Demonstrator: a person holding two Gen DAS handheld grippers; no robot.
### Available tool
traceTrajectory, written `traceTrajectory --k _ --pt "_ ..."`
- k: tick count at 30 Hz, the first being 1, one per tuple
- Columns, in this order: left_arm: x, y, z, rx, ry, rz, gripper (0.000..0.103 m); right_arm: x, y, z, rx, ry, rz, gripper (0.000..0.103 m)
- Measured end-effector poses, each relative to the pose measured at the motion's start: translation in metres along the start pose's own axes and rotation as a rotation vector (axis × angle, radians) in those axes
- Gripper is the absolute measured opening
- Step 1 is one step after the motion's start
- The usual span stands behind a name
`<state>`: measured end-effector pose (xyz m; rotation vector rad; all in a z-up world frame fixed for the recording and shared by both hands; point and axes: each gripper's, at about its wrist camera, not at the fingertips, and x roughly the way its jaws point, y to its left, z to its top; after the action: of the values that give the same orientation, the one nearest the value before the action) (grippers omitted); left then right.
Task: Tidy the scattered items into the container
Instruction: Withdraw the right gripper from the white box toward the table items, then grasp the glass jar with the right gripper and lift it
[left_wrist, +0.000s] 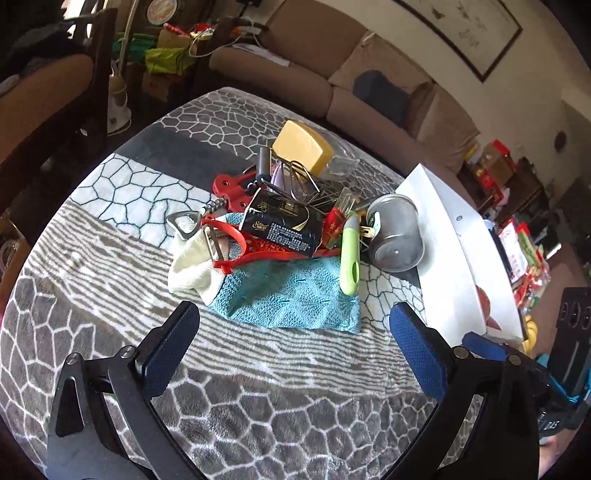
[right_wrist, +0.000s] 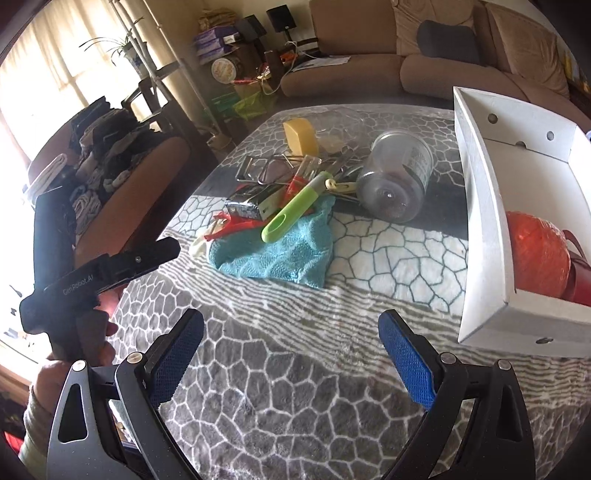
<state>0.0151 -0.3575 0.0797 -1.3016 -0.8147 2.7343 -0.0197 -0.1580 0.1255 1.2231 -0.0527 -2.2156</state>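
A heap of items lies mid-table: a teal cloth (left_wrist: 291, 295) (right_wrist: 280, 251), a green-handled tool (left_wrist: 350, 254) (right_wrist: 291, 210), a black box (left_wrist: 284, 221) (right_wrist: 251, 203), a red corkscrew (left_wrist: 232, 188), a yellow block (left_wrist: 301, 146) (right_wrist: 301, 134) and a clear measuring cup (left_wrist: 395, 232) (right_wrist: 397, 177) on its side. The white box (left_wrist: 454, 258) (right_wrist: 484, 206) stands to the right and holds an orange ball (right_wrist: 535, 251). My left gripper (left_wrist: 295, 350) is open and empty, short of the cloth. My right gripper (right_wrist: 291, 354) is open and empty, nearer the table's front.
A patterned grey and white cover (left_wrist: 258, 406) (right_wrist: 295, 387) lies over the table. A brown sofa (left_wrist: 369, 96) (right_wrist: 406, 55) runs behind it. A chair (left_wrist: 55, 92) stands at the left. The left gripper's body (right_wrist: 92, 269) shows at the left of the right wrist view.
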Motion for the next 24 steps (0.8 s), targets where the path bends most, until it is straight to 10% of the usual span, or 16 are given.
traceTrajectory --k 10,15,20,24 --pt "0.039 -0.013 0.008 -0.019 0.041 -0.021 0.103 0.044 -0.032 0.058 0.249 -0.04 0.069 0.098" --pt "0.042 -0.029 0.012 0.036 0.037 0.011 0.103 0.035 -0.054 0.106 0.218 -0.072 -0.065 0.098" --pt "0.055 -0.042 0.003 0.043 0.11 -0.087 0.103 0.055 -0.069 0.164 0.035 0.046 -0.101 0.098" --pt "0.062 -0.06 -0.005 0.114 0.142 -0.091 0.103 0.067 -0.046 0.178 -0.392 0.181 -0.145 0.098"
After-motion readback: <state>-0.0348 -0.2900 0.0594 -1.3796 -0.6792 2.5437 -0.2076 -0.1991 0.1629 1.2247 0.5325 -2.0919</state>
